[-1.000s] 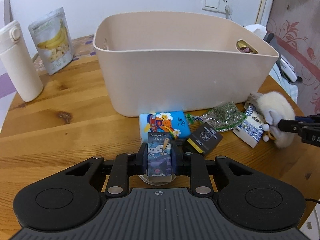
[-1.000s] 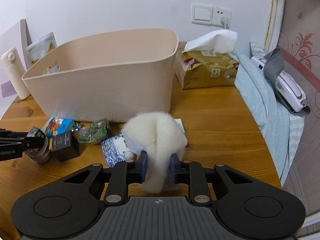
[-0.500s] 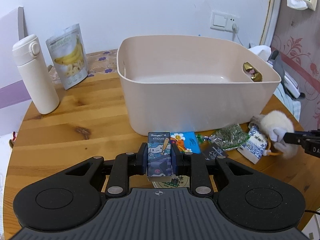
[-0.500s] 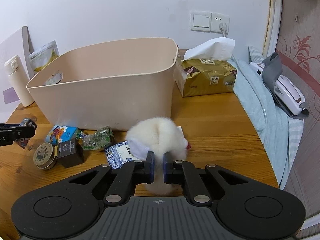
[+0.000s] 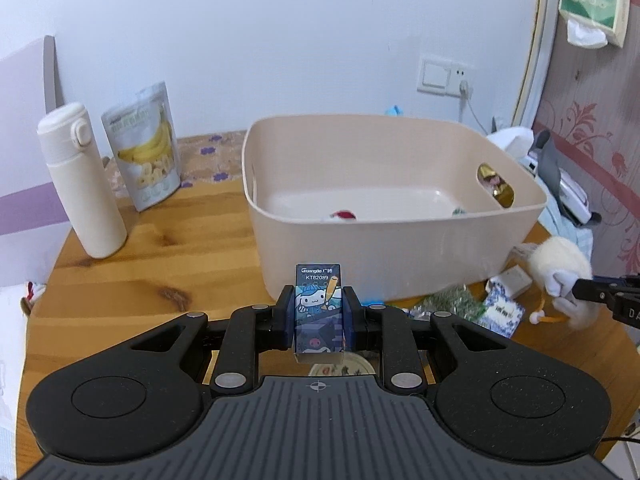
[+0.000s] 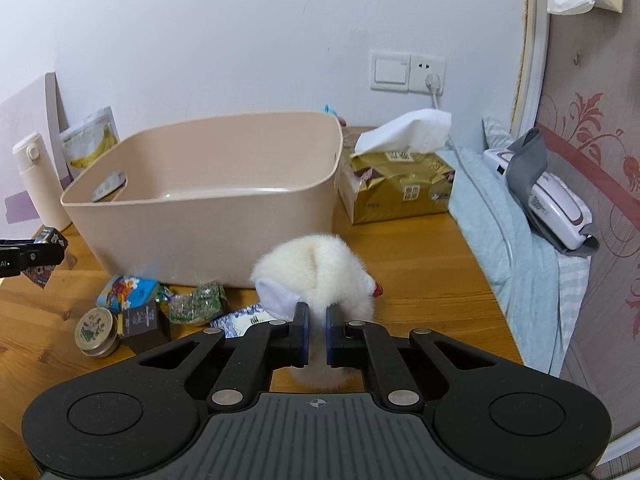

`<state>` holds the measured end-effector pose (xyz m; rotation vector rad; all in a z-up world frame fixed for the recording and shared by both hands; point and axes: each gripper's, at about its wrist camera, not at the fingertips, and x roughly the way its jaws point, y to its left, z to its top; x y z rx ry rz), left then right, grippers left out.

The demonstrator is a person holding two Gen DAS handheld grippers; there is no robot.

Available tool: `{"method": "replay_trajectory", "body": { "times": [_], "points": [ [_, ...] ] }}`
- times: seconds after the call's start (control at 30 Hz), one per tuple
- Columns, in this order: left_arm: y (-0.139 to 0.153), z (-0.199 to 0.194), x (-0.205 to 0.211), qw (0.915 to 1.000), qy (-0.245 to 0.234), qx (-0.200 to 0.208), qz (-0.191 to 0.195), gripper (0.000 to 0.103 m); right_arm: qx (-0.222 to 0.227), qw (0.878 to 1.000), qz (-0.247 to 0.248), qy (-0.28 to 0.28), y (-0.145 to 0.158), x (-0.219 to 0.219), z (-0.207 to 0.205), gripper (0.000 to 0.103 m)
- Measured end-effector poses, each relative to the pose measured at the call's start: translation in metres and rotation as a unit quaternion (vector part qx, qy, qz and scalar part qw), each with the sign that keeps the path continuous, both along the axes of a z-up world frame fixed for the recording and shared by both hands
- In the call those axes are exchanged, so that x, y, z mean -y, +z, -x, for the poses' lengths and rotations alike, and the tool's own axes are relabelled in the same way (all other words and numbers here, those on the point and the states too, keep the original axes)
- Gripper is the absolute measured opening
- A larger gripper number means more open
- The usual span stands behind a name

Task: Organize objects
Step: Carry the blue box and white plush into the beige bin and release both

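Your left gripper (image 5: 319,316) is clamped on one cartoon-printed box (image 5: 319,308), held upright above the table (image 5: 168,236), short of the tub's near wall. Your right gripper (image 6: 315,330) pinches one white plush toy (image 6: 312,268) by its fur near the table's right edge. On the table against the beige tub (image 6: 208,216) lie one round tin (image 6: 94,330), one black box (image 6: 142,320), one blue pouch (image 6: 124,292) and one green packet (image 6: 196,306). Beyond the tub stand one white bottle (image 5: 82,184) and one banana bag (image 5: 146,144).

White wall (image 5: 280,40) with socket (image 6: 408,72) behind wooden table (image 5: 168,240).
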<state>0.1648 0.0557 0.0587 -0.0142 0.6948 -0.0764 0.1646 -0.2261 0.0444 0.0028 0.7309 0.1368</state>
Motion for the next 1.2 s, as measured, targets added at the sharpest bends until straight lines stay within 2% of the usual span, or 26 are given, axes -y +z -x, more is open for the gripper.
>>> {"method": "replay_trajectory", "body": {
  "times": [0.6,0.83,1.2],
  "points": [
    [0.043,0.001,-0.01,0.9983,0.011,0.057,-0.002,0.023,0.062,0.998,-0.008,0.0,0.044,0.005,0.008,0.008],
    [0.054,-0.011,-0.006,0.9974,0.008,0.072,-0.007,0.023,0.09,0.996,-0.017,0.003,0.063,0.003,0.001,0.008],
    [0.055,-0.048,0.006,0.9973,-0.002,0.072,-0.018,0.023,0.103,0.994,-0.034,0.012,0.072,-0.006,-0.03,0.008]
  ]
}}
